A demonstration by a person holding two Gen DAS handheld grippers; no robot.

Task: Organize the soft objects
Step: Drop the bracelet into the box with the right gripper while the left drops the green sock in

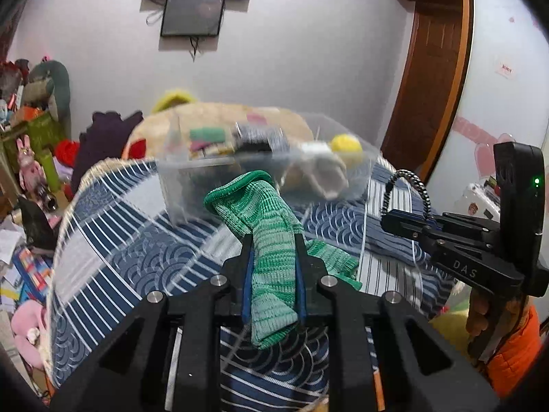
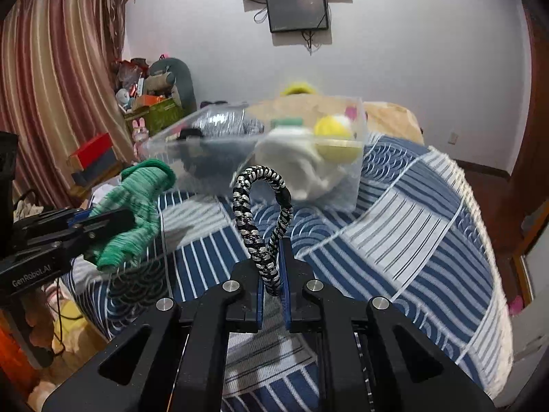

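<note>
My left gripper (image 1: pixel 273 240) is shut on a green knitted sock (image 1: pixel 264 213), held above the bed; it also shows at the left of the right wrist view (image 2: pixel 137 206). My right gripper (image 2: pixel 271 243) is shut on a black-and-white braided cord loop (image 2: pixel 260 213), also seen in the left wrist view (image 1: pixel 410 189). Ahead of both stands a clear plastic box (image 1: pixel 260 168) (image 2: pixel 260 151) on the bed, holding a white cloth (image 2: pixel 295 161), a yellow ball (image 2: pixel 334 137) and dark striped fabric (image 2: pixel 223 123).
The bed has a blue-and-white patterned cover (image 2: pixel 394 233). A beige plush (image 1: pixel 219 116) lies behind the box. Toys and boxes are piled at the left wall (image 1: pixel 31 130). A wooden door frame (image 1: pixel 432 68) stands at the right. Curtains (image 2: pixel 51 86) hang at the left.
</note>
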